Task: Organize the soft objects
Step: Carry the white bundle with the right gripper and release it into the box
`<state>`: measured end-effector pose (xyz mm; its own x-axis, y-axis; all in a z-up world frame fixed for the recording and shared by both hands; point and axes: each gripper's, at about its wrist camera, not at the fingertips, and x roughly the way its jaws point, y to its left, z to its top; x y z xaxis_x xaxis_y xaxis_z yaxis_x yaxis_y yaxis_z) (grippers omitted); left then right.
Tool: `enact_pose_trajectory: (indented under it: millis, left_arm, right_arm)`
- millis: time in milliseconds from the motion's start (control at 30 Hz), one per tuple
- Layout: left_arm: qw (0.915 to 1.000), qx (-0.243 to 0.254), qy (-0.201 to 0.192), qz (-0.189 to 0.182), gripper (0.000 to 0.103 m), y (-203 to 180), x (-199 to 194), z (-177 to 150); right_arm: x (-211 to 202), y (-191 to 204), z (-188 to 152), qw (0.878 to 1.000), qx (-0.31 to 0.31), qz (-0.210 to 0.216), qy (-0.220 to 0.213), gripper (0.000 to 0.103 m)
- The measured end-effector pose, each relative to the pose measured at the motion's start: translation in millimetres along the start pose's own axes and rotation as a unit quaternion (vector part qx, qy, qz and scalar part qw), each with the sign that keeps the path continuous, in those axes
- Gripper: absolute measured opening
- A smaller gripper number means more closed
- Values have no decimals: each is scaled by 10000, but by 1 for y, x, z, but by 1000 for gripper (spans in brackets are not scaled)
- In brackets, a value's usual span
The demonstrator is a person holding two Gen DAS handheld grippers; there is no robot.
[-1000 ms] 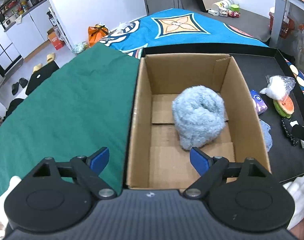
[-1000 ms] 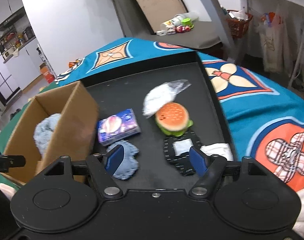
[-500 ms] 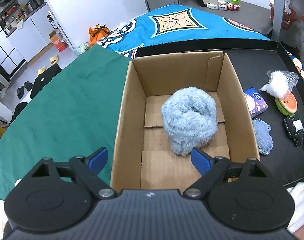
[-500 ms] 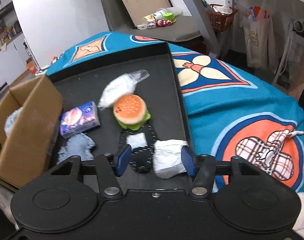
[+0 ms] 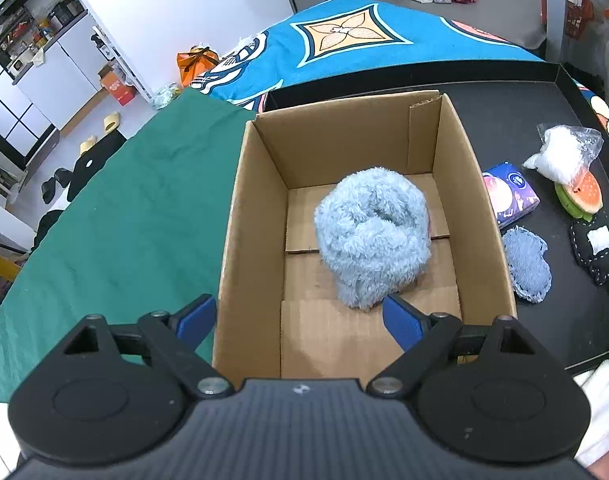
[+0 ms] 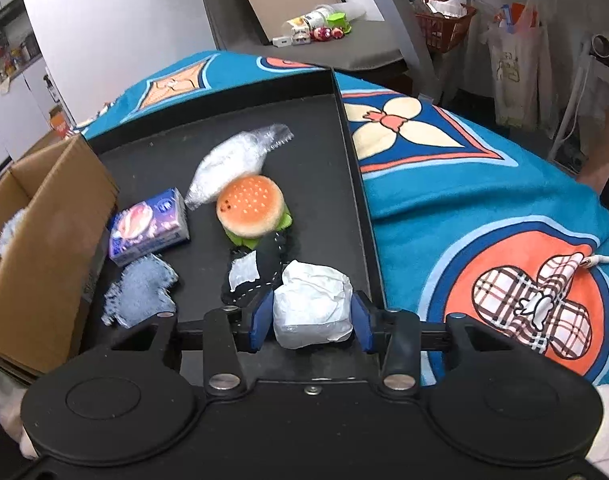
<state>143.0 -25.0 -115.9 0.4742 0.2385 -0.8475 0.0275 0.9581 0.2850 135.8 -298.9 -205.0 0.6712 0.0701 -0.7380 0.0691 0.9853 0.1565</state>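
Right wrist: white bundle (image 6: 312, 304) crosswise, between pads.

Cardboard box (image 6: 44, 240) cut off by frame edge; fluffy blue bundle (image 6: 9, 228) mostly hidden.

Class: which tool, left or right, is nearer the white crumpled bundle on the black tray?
Right. The right tool has been closing around the white bundle; the left tool hangs open over the cardboard box.
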Motion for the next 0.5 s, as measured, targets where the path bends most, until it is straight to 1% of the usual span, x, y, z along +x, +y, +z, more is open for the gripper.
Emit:
enact_pose_trajectory:
  millis: [200,500]
  left_arm:
    - [10000,72,23,-15,89,1,-2,-2]
    - [9999,56,38,-107,89,13,-4,-5]
  right_arm:
    - [-6,11,3,9999,-29,85,-112,41]
    - [-25,27,11,9987,-132,213,-442,41]
